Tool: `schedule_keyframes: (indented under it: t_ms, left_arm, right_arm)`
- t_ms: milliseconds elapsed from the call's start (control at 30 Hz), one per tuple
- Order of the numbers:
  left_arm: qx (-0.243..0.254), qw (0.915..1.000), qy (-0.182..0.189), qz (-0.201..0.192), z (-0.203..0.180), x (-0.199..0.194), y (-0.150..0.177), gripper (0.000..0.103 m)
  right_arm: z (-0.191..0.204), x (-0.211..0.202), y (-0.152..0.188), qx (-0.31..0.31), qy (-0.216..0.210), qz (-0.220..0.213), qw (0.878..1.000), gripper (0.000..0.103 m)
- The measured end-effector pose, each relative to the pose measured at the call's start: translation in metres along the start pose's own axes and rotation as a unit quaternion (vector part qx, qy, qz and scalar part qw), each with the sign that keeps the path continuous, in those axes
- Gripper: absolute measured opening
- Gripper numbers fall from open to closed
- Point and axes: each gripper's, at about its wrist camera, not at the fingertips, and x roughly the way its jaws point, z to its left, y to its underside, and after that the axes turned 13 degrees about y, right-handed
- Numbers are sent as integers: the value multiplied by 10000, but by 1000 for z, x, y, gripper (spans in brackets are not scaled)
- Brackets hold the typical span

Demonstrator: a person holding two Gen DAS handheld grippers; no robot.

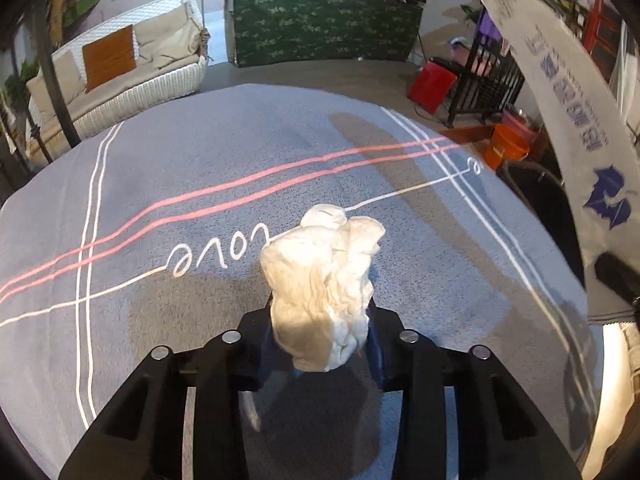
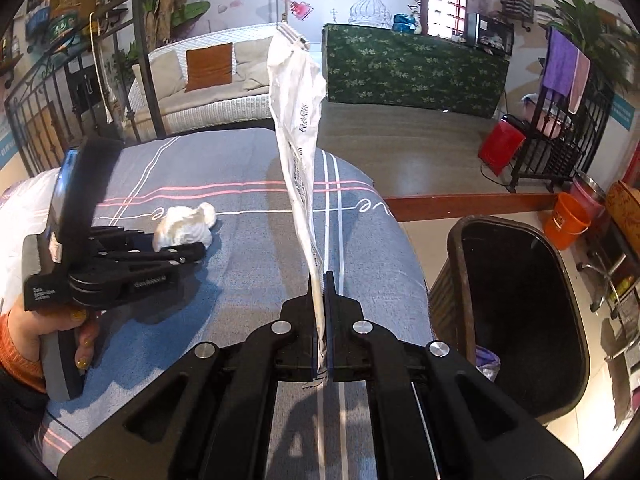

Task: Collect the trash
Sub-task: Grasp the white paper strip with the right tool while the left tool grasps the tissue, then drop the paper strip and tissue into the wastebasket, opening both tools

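Note:
My left gripper (image 1: 322,320) is shut on a crumpled white tissue wad (image 1: 322,280), held just above the grey striped bed cover (image 1: 160,184). The same gripper (image 2: 188,254) and tissue wad (image 2: 184,228) show at the left of the right wrist view. My right gripper (image 2: 320,284) is shut on a long white printed plastic wrapper (image 2: 298,128), which stands upright above the bed's right edge. The wrapper also runs down the right side of the left wrist view (image 1: 560,92). A dark open trash bin (image 2: 516,312) stands on the floor right of the bed.
A white wicker sofa (image 2: 208,92) and a green-covered table (image 2: 412,68) stand beyond the bed. A red box (image 2: 500,148), an orange bucket (image 2: 566,220) and a black metal rack (image 2: 560,128) are at the right. A black metal railing (image 2: 48,116) is at the left.

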Motion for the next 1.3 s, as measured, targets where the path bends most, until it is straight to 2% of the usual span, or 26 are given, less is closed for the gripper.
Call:
schedule_keyframes:
  t_ms: [133,367,600,733,900,1133,1300]
  left_arm:
    - [116,9996,-78,-255,-15,-16,9,33]
    - [151,9978,170,-621,-48,-44,17,33]
    - [306,9939,696,-794,-93,-51,22,33]
    - [451,9915,930,-797,-114,-45,20,33]
    - [692,9886,1105,-759,-137,-39,17,33]
    - [898,9857,1263,-659,-159,-27,15,33]
    - [946,9844,1369,-569,-168,-22,15,33]
  right_arm:
    - [-5,-2,6,155,-5,7,9999,3]
    - [-21,-14,20,375,122,-88,9992,3]
    - [-44,-19,35,644,327,-39,9974,3]
    - [-73,-14,39,904,482,29,9947,3]
    - [-111,4,45,1202,676,203,9902,3]
    - [-153,53,51,1321,1035,635,9838,3]
    - [-175,93,62,1553,1020,1092,9765,3]
